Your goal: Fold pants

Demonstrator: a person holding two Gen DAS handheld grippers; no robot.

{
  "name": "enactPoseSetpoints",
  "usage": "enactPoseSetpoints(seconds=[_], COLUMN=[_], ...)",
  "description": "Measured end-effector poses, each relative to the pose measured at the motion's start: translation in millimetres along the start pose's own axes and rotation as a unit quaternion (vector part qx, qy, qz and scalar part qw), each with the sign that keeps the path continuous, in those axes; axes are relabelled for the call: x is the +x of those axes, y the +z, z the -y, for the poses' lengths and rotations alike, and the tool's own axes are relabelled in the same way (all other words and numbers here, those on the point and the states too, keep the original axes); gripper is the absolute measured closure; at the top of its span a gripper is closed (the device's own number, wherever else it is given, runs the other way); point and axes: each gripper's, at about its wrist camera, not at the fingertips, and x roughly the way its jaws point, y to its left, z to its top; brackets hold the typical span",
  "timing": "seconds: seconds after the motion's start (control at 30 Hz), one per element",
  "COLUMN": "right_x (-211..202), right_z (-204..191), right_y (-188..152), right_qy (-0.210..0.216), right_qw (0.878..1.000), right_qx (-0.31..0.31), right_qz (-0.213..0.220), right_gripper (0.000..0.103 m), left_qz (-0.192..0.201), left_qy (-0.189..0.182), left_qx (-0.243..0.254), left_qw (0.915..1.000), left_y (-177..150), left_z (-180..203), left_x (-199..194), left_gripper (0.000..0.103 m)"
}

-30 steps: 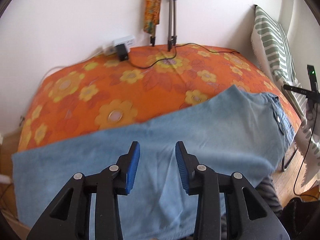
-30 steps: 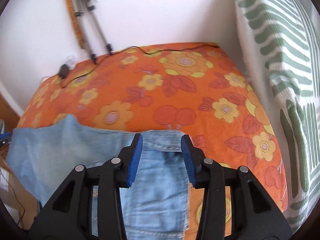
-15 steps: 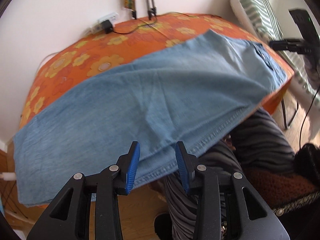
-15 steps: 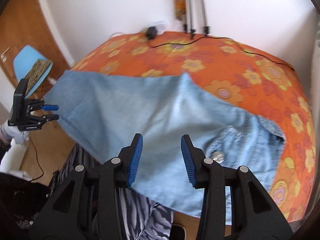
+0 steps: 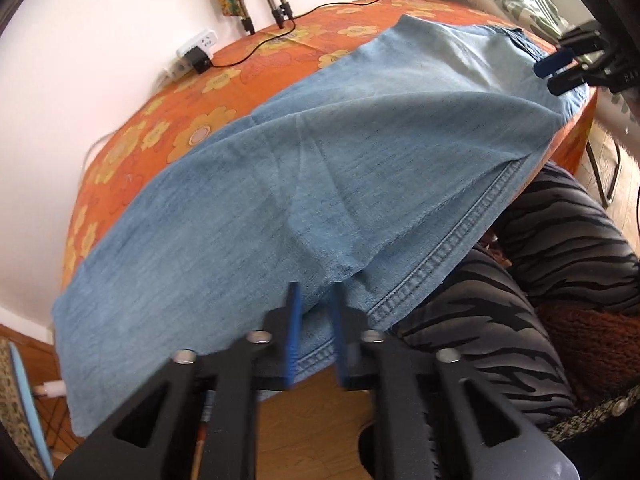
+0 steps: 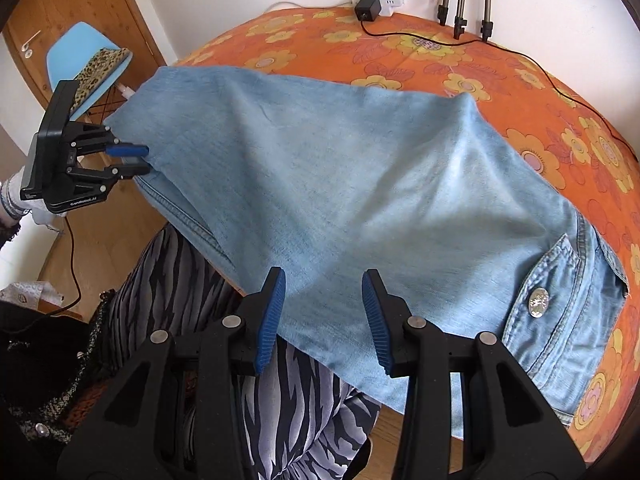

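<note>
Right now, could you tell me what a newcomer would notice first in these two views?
First, the light blue denim pants spread across the orange flower-print bedspread, their near edge hanging over its side. Next, the left gripper, whose blue-padded jaws have just been closing, pinches the stitched seam at that overhanging edge, while the right gripper hangs open over the cloth near the silver button.

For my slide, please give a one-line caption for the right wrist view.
Right gripper open over blue denim pants on a floral bedspread, while left gripper pinches their far edge.
</note>
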Motion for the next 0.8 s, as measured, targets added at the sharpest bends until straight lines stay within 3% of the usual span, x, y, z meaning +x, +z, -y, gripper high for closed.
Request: enactPoseSetpoints(seconds=[0.13, 0.5, 0.67, 0.8], right_x=[2.4, 18.4, 19.6, 19.6], right_z=[0.2, 6.3, -6.3, -15.8], right_y=[6.1, 20.2, 21.9, 22.4], right_qy=[0.002, 0.005, 0.013, 0.008], right_qw=[1.0, 1.0, 1.0, 0.999], right_qx=[0.001, 0.013, -0.008, -0.028], right_qz=[0.0, -0.01, -0.014, -0.019], right_gripper=[0.062, 0.061, 0.061, 0.06], left_qz=[0.004, 0.021, 0.015, 0.003], left_qy=[0.006, -0.004, -0.019, -0.01], left_qx=[0.002, 0.004, -0.006, 0.034], left_qw=[1.0, 0.9998, 0.9997, 0.9994], left_y=[-0.3, -12.5, -2.8, 5.7], left_z=[-0.2, -0.9, 1.0, 8.3], left_x=[0.7, -21.4, -12.4, -3.8], left_gripper=[0.101, 0.103, 0.081, 0.08])
